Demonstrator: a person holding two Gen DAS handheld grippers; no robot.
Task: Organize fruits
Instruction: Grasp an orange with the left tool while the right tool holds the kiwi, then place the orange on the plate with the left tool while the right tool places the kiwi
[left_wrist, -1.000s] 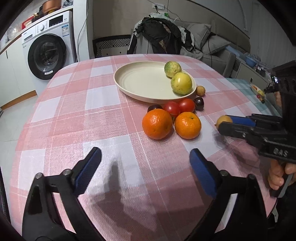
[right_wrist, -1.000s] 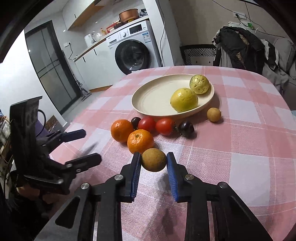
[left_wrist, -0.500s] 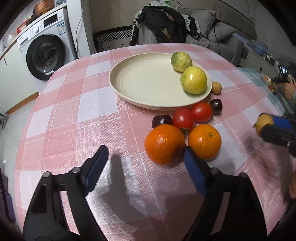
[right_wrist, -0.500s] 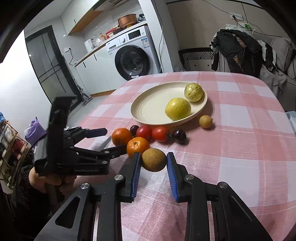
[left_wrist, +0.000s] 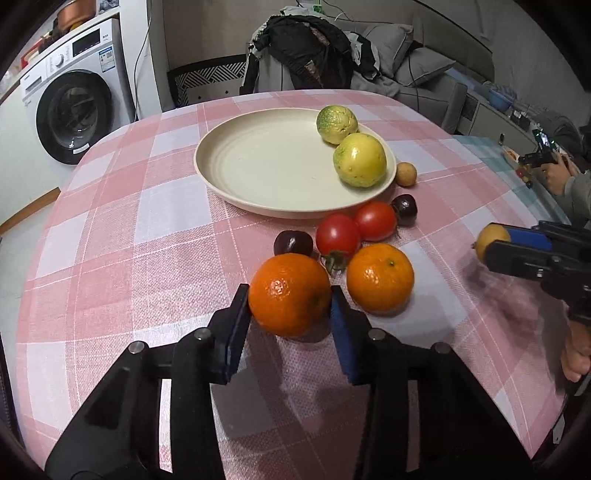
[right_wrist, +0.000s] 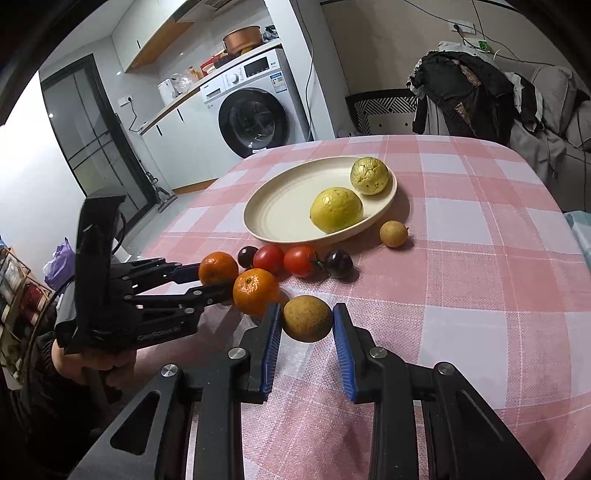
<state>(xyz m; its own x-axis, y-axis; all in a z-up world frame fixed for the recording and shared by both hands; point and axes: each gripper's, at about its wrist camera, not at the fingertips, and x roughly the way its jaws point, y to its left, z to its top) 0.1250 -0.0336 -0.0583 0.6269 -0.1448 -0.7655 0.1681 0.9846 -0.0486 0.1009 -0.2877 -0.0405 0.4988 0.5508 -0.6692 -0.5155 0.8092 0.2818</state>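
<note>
Nearest, the left tongs (left_wrist: 290, 314) have just been closing and now pinch the big round orange (left_wrist: 290, 293), which sits on the pink checked surface (left_wrist: 110, 236). The right tongs (right_wrist: 306, 325) are clamped on a small tan-brown round fruit (right_wrist: 306, 318). Lift the orange straight up — its twin (left_wrist: 380, 277) sits at three o'clock — then carry it to the cream round plate (left_wrist: 266, 166) at twelve.

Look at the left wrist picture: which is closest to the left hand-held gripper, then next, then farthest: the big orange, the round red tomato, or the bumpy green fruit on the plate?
1. Big orange: between the left hand-held gripper's pads.
2. Round red tomato: just behind the orange, on the cloth.
3. Bumpy green fruit: far side of the plate.
</note>
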